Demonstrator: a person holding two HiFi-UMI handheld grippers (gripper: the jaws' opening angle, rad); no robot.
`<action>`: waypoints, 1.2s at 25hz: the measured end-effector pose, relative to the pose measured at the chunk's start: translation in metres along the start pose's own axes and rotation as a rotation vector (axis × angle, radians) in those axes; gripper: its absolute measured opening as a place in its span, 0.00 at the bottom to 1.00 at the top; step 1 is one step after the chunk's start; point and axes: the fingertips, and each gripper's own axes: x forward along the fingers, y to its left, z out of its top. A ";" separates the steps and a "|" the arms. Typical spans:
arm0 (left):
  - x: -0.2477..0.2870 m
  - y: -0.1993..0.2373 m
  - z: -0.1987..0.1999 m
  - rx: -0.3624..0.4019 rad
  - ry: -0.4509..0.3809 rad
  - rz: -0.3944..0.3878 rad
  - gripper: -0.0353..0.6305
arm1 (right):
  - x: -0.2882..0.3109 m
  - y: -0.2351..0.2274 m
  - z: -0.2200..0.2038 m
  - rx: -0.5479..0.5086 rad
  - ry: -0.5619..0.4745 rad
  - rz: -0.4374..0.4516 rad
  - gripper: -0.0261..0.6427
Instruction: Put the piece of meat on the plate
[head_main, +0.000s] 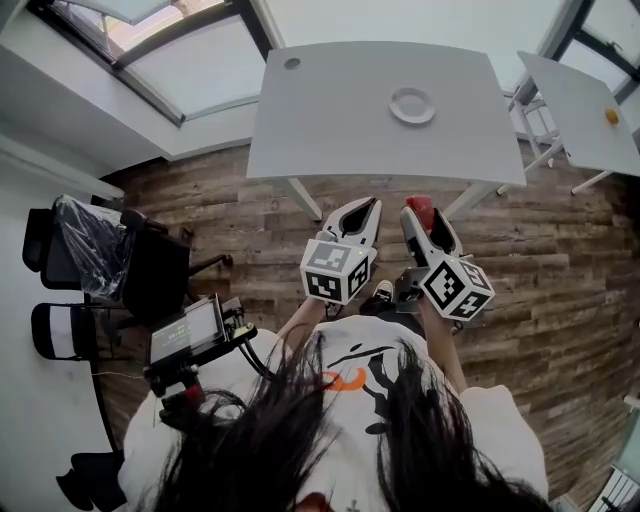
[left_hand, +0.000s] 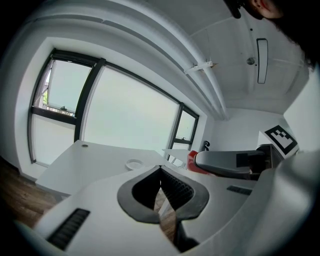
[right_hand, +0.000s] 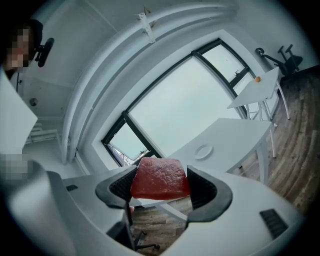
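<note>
A red piece of meat (right_hand: 160, 178) is clamped between the jaws of my right gripper (right_hand: 161, 186), which is shut on it; in the head view the meat (head_main: 419, 205) shows as a red tip at the right gripper (head_main: 420, 213). My left gripper (head_main: 362, 210) is held beside it over the wooden floor, its jaws closed together with nothing between them (left_hand: 160, 172). The white plate (head_main: 412, 105) sits on the grey table (head_main: 330, 120) ahead, well beyond both grippers. The plate (right_hand: 203, 151) also appears small in the right gripper view, and faintly in the left gripper view (left_hand: 134, 164).
A second white table (head_main: 580, 115) with a small orange object (head_main: 611, 116) stands at the right. Black chairs (head_main: 110, 260) and a tripod with a screen (head_main: 190, 335) stand at the left. Large windows run behind the tables.
</note>
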 end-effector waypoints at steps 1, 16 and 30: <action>0.009 -0.001 0.003 0.001 -0.003 0.005 0.06 | 0.005 -0.005 0.007 0.000 0.002 0.007 0.51; 0.083 0.012 0.011 0.015 0.046 0.065 0.06 | 0.063 -0.064 0.039 0.080 0.050 0.026 0.51; 0.203 0.055 0.042 0.013 0.086 -0.052 0.06 | 0.146 -0.122 0.082 0.132 0.038 -0.113 0.51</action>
